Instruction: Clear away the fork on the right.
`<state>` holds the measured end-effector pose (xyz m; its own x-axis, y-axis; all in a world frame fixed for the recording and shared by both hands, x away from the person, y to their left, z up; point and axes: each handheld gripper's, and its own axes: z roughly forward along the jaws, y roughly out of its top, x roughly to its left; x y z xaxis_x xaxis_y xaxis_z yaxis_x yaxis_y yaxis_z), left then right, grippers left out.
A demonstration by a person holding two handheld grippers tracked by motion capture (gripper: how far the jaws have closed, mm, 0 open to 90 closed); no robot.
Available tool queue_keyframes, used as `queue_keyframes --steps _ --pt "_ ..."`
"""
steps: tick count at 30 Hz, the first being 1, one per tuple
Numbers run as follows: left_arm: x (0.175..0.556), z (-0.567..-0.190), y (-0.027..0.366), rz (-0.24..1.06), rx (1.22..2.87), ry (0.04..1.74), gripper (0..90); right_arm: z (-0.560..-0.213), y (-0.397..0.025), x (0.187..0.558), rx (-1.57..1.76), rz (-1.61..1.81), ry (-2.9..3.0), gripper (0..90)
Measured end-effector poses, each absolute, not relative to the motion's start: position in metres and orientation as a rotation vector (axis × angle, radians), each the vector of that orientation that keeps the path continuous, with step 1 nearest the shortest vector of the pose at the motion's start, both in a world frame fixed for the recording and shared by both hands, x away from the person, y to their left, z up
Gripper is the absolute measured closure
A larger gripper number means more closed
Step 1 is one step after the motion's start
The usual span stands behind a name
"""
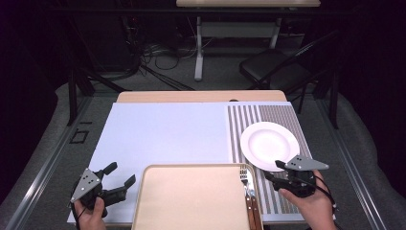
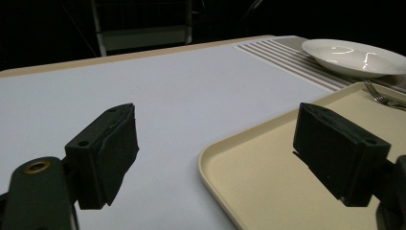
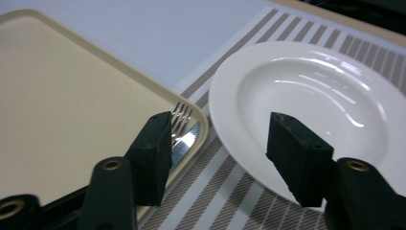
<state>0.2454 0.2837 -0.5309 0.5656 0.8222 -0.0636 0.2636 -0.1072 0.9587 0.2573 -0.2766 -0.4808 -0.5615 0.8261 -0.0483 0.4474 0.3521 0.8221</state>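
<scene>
a pale lavender-white counter (image 1: 163,134) with a wooden far edge stands in a dark room, a black folding chair (image 1: 273,67) beyond it at 1 o'clock. it carries one striped grey placemat (image 1: 282,115), one round white ceramic plate (image 1: 269,144) and one beige plastic tray (image 1: 191,196) at 6 o'clock, holding one fork (image 1: 244,178) and one knife (image 3: 184,143) along its right edge. two claws, left claw (image 1: 120,174) at 8 o'clock and right claw (image 1: 274,170) at 4 o'clock between tray and plate, both gape wide and empty.
</scene>
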Motion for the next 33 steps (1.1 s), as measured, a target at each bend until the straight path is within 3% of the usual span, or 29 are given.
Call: queue_keyframes --steps 10,15,19,24,33 --pt "0.245 -0.531 0.285 0.609 1.658 0.922 15.6 -0.485 -0.293 0.264 1.117 1.048 2.092 27.3" --pt "0.245 -0.531 0.285 0.609 1.657 0.922 15.6 -0.49 -0.298 0.267 1.095 1.025 2.057 15.3" --pt "0.244 -0.53 0.285 0.612 1.66 0.922 15.7 -0.493 -0.3 0.269 1.07 0.986 2.06 13.6" --pt "0.245 -0.531 0.285 0.612 1.659 0.923 15.6 -0.495 -0.3 0.27 1.027 0.938 2.067 0.0" --pt "0.245 -0.531 0.285 0.612 1.657 0.924 15.6 -0.502 -0.298 0.274 0.96 0.787 2.1 0.0"
